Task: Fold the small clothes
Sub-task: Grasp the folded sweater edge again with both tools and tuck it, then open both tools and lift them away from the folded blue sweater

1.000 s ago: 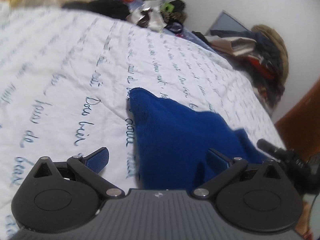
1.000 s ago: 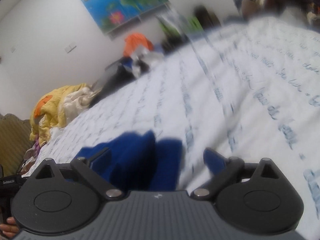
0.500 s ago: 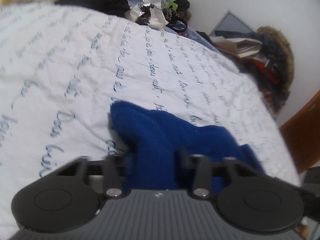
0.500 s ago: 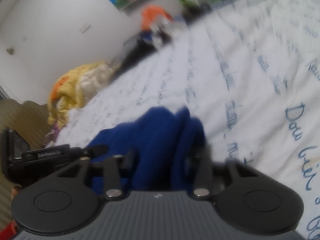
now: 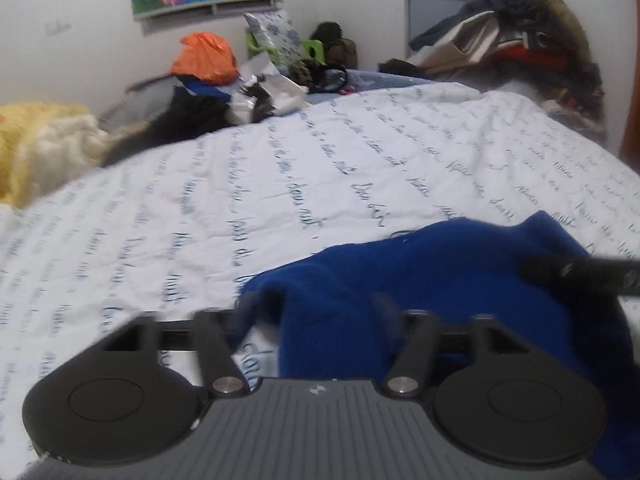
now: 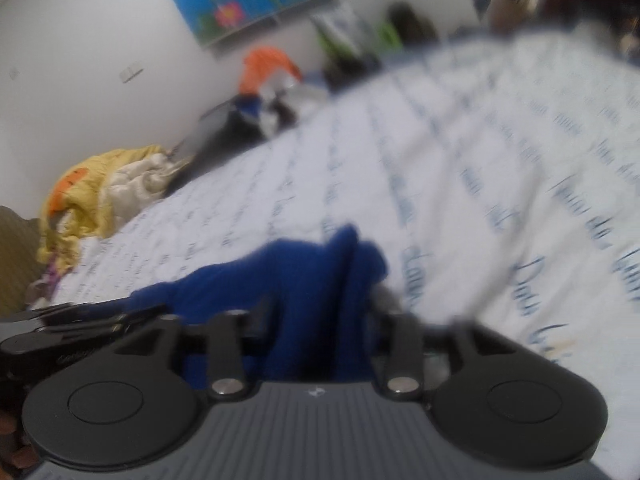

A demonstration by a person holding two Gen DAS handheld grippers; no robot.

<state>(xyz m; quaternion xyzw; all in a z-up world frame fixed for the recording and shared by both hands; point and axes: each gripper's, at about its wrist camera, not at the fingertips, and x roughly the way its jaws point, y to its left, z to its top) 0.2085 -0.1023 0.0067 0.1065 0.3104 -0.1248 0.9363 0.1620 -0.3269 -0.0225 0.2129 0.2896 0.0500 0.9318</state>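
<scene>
Gripping: left gripper (image 5: 312, 312) and right gripper (image 6: 316, 316) both clamp the blue garment (image 5: 460, 276)
Garment: stretched sideways between them, over the bed (image 5: 280, 184) (near edge)
Nearer: neither, I'd guess

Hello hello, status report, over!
Left gripper and right gripper both shut on blue cloth. Cloth bunched on the bedsheet. Nothing blocking.

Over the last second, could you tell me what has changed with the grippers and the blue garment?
Both grippers, open a second ago, have shut on the blue garment: the left gripper and the right gripper each pinch a bunch of its cloth and have raised it. The printed bedsheet stays spread.
</scene>
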